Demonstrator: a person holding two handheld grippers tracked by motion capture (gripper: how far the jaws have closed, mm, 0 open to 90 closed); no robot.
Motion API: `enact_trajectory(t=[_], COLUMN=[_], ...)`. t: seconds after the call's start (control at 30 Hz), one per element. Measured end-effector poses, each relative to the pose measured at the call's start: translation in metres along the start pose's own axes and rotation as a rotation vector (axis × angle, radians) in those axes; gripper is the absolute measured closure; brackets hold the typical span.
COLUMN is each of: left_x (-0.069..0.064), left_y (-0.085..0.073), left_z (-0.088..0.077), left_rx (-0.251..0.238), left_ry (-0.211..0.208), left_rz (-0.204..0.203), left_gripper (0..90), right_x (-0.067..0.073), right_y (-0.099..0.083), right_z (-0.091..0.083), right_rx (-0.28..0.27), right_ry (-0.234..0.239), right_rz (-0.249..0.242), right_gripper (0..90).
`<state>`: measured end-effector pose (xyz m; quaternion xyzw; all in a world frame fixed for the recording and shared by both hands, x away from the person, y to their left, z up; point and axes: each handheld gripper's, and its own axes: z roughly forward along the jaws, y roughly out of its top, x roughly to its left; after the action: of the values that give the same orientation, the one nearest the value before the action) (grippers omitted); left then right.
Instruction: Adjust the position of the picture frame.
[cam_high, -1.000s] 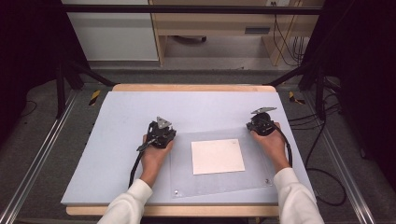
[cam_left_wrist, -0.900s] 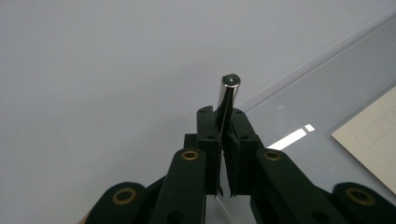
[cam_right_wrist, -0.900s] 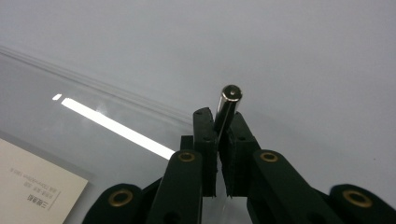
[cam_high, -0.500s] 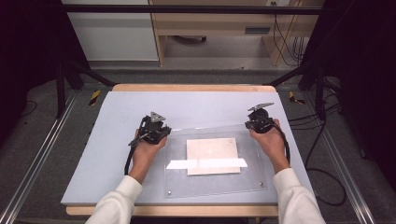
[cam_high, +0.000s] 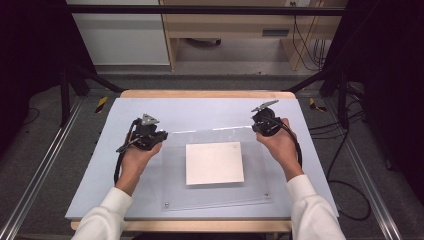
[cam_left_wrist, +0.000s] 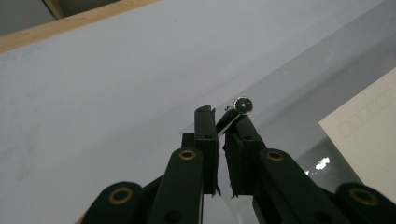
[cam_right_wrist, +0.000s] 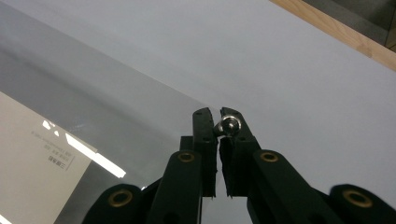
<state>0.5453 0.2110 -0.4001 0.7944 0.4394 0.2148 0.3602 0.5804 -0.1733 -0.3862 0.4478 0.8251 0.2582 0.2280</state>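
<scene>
The big bench (cam_high: 200, 112) has a pale blue top. On it sits a see-through plastic sheet (cam_high: 215, 192), with a white paper (cam_high: 214, 162) in the middle, on or under it. The near edge of the sheet rests on the bench, and the far edge looks lifted, so I think the lifting has begun and the rest is left to do. The left tool (cam_high: 159, 136) pinches the far left corner, jaws almost shut, right by a small shiny bolt (cam_left_wrist: 243, 105). The right tool (cam_high: 260, 129) pinches the far right corner the same way.
</scene>
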Motion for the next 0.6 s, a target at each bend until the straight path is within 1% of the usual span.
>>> enact_trajectory(t=[0.03, 0.1, 0.13, 0.23, 0.4, 0.5, 0.57, 0.6], left_x=[0.000, 0.003, 0.006, 0.010, 0.015, 0.018, 0.021, 0.022], left_y=[0.000, 0.001, 0.001, 0.002, 0.003, 0.006, 0.009, 0.010], left_z=[0.000, -0.005, -0.009, -0.013, -0.018, -0.021, -0.025, -0.026], left_rx=[0.000, -0.003, 0.003, 0.006, 0.013, 0.017, 0.020, 0.023], left_ry=[0.000, 0.003, 0.007, 0.006, 0.001, -0.006, -0.012, -0.014], left_rz=[0.000, 0.004, 0.012, 0.015, 0.018, 0.020, 0.018, 0.025], left_gripper=[82.8, 82.8, 82.8, 82.7, 82.8, 82.8, 82.9, 83.0], right_x=[0.002, 0.004, 0.007, 0.011, 0.017, 0.020, 0.025, 0.026], right_y=[0.001, 0.002, 0.004, 0.006, 0.009, 0.013, 0.017, 0.018], right_z=[0.000, 0.000, -0.001, -0.001, -0.004, -0.009, -0.016, -0.018], right_rx=[-0.004, -0.005, -0.008, -0.003, 0.005, 0.011, 0.027, 0.029], right_ry=[0.004, 0.008, 0.013, 0.023, 0.025, 0.023, 0.019, 0.014], right_rz=[-0.002, 0.000, -0.002, -0.004, -0.009, -0.010, -0.004, -0.002], right_gripper=[85.6, 85.6, 85.6, 85.6, 85.6, 85.5, 85.5, 85.5])
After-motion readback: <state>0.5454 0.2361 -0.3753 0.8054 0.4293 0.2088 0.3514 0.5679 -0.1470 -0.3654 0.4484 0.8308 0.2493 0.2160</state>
